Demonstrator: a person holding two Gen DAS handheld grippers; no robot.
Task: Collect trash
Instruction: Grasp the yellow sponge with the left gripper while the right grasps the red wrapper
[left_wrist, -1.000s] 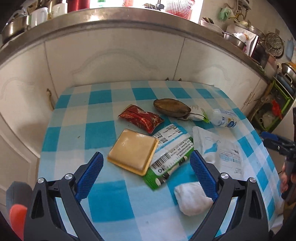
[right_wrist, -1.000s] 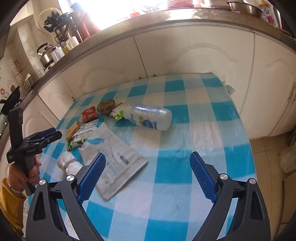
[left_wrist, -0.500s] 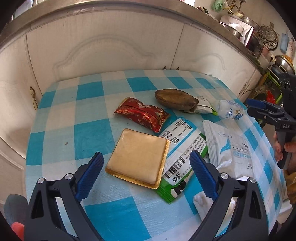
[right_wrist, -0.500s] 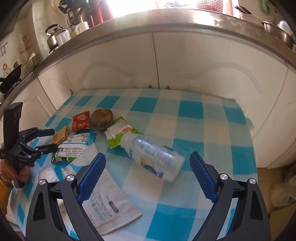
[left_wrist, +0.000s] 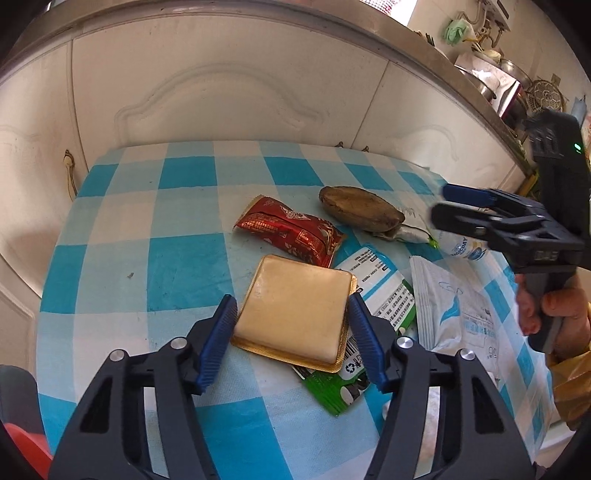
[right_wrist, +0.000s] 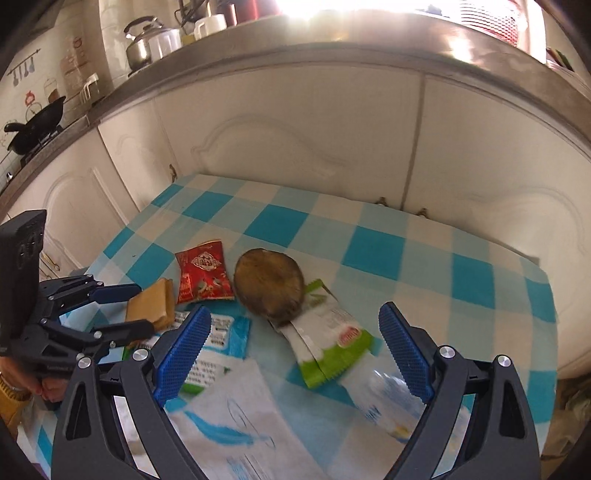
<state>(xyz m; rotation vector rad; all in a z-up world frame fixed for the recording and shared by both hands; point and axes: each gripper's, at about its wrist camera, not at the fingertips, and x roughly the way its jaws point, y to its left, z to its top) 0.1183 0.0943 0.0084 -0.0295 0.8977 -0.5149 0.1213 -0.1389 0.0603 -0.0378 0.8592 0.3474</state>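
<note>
Trash lies on a blue-and-white checked table (left_wrist: 184, 266). My left gripper (left_wrist: 291, 334) straddles a flat gold square packet (left_wrist: 295, 317), its jaws narrowed to the packet's two sides; contact is unclear. The packet also shows in the right wrist view (right_wrist: 151, 304). My right gripper (right_wrist: 291, 352) is open and empty, low over a clear plastic bottle (right_wrist: 384, 402) and a green-and-white wrapper (right_wrist: 328, 343). A red snack packet (left_wrist: 290, 230) and a brown round thing (left_wrist: 360, 214) lie behind.
A green barcode pouch (left_wrist: 373, 302) and a white plastic bag (left_wrist: 454, 314) lie to the right of the gold packet. White cabinet doors (left_wrist: 221, 96) stand close behind the table. The right gripper (left_wrist: 472, 212) hovers at the table's right side.
My left gripper has moved forward and down to the gold packet and its jaws have narrowed around it. My right gripper has moved forward and lower over the bottle and green wrapper.
</note>
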